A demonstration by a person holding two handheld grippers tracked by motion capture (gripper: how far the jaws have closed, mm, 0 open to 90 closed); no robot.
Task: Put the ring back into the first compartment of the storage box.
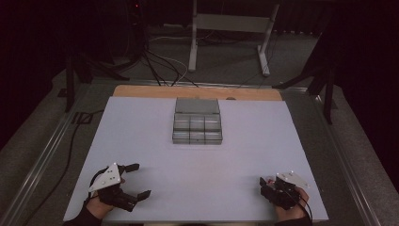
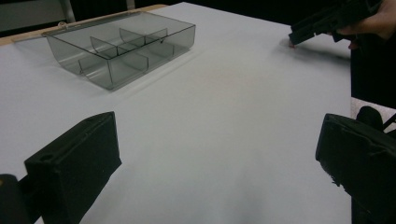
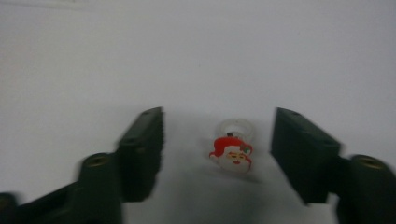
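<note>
1. The right hand-held gripper (image 1: 264,181) rests low at the near right corner of the white tabletop (image 1: 197,165), held by the person's right hand (image 1: 294,207); its grey three-cornered plate sits on top.
2. In the right gripper view a small Santa-face ring (image 3: 232,151) lies flat on the tabletop between the two black jaws; the clear band points away from the camera, and the red-hatted face is turned towards it.
3. The jaws stand half apart with bare white surface on either side of the ring; the pads do not touch it, so nothing is gripped; the ring sits nearer the jaw on the right of that view.
4. The left hand-held gripper (image 1: 141,181) lies at the near left corner of the tabletop, well apart from the right one; its jaws are spread wide with only bare tabletop between them, as the left gripper view shows.
5. A clear smoky-grey compartment box (image 1: 197,128) stands towards the far middle of the tabletop, its lid folded back; its dividers form two rows of three cells, and the cells look empty in the left gripper view.
6. Beyond the tabletop, a wooden edge, dark cables and a metal stand on the floor.
</note>
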